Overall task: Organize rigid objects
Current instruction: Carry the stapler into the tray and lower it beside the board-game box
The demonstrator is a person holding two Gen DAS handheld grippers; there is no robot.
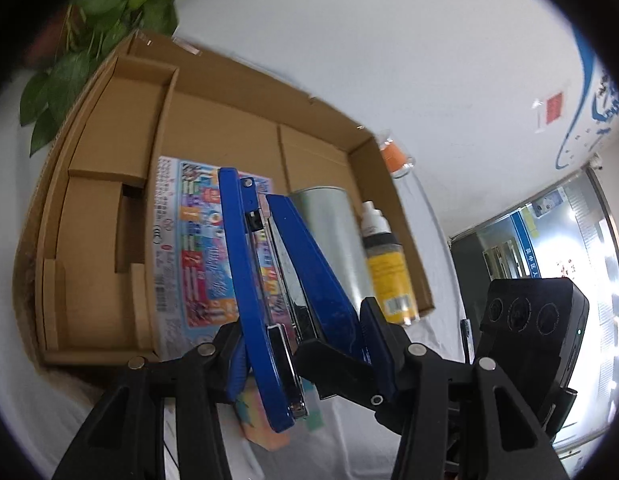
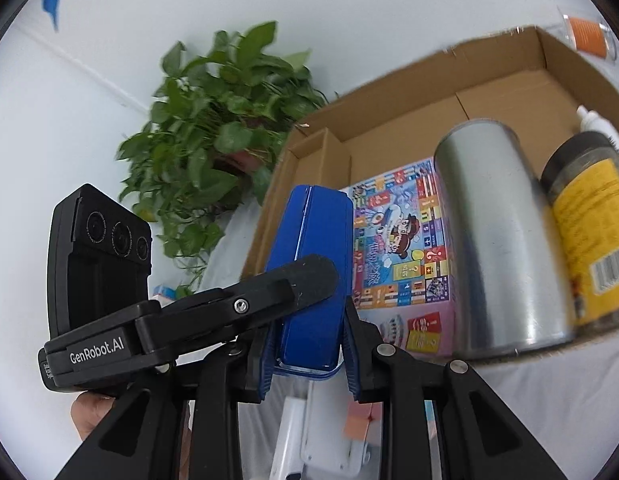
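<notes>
A large blue stapler (image 1: pixel 269 280) is held in the air in front of an open cardboard box (image 1: pixel 109 160). My left gripper (image 1: pixel 305 344) is shut on its sides near the lower end. My right gripper (image 2: pixel 309 344) is shut on the same blue stapler (image 2: pixel 313 264), and the left gripper's finger crosses in front of it. In the box lie a colourful game box (image 2: pixel 401 240), a silver can (image 2: pixel 493 232) and a yellow-labelled bottle (image 2: pixel 589 232). They also show in the left wrist view: game box (image 1: pixel 189 240), can (image 1: pixel 337 232), bottle (image 1: pixel 389 272).
A potted green plant (image 2: pixel 221 132) stands left of the box. A cup with an orange band (image 1: pixel 395 156) stands behind the box's right corner. White cloth (image 2: pixel 549 400) covers the table. A white device (image 2: pixel 329 440) and pastel blocks (image 2: pixel 361 424) lie below the grippers.
</notes>
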